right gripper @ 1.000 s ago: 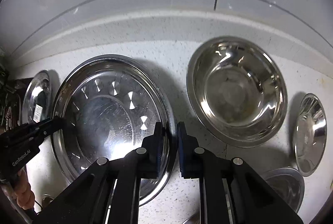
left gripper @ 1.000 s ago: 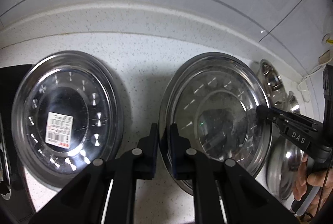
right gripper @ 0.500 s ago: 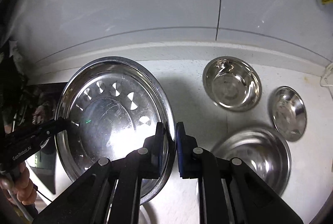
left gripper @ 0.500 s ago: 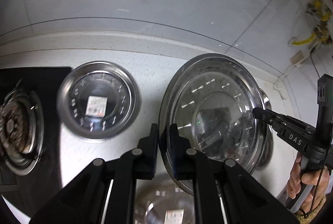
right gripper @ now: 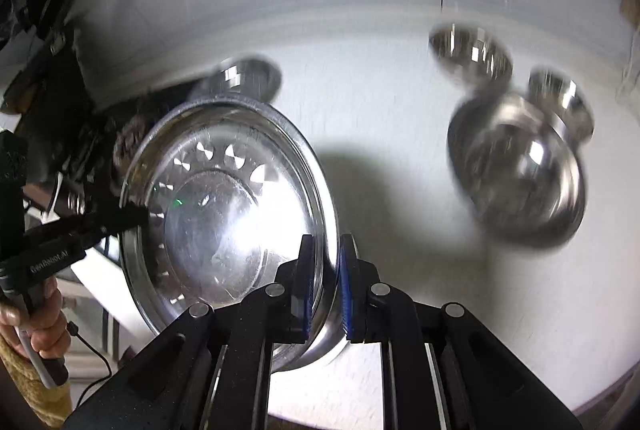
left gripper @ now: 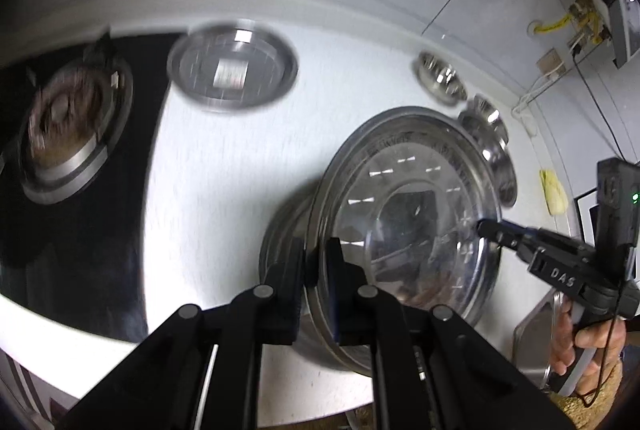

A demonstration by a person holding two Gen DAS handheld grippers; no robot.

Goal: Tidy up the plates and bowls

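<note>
A large steel plate (left gripper: pixel 408 222) hangs tilted above the white counter (left gripper: pixel 224 190), held by opposite rims. My left gripper (left gripper: pixel 314 258) is shut on its near-left rim. In the left wrist view my right gripper (left gripper: pixel 486 228) pinches the far-right rim. In the right wrist view the same plate (right gripper: pixel 224 214) fills the left half, with my right gripper (right gripper: pixel 326 270) shut on its right rim and my left gripper (right gripper: pixel 136 216) on the opposite edge. Another steel dish (left gripper: pixel 280 242) lies partly hidden right under the held plate.
A labelled steel plate (left gripper: pixel 232 68) lies by the black stove burner (left gripper: pixel 68 122). Two small bowls (left gripper: pixel 442 76) (left gripper: pixel 490 146) sit near the back wall. In the right wrist view a big bowl (right gripper: pixel 520 174) and small bowls (right gripper: pixel 470 56) (right gripper: pixel 560 102) stand at the right. A hand (left gripper: pixel 576 342) grips the right handle.
Both grippers have raised the large plate off the counter and carried it away from the back wall. The bowls, labelled plate and burner now look smaller and farther off.
</note>
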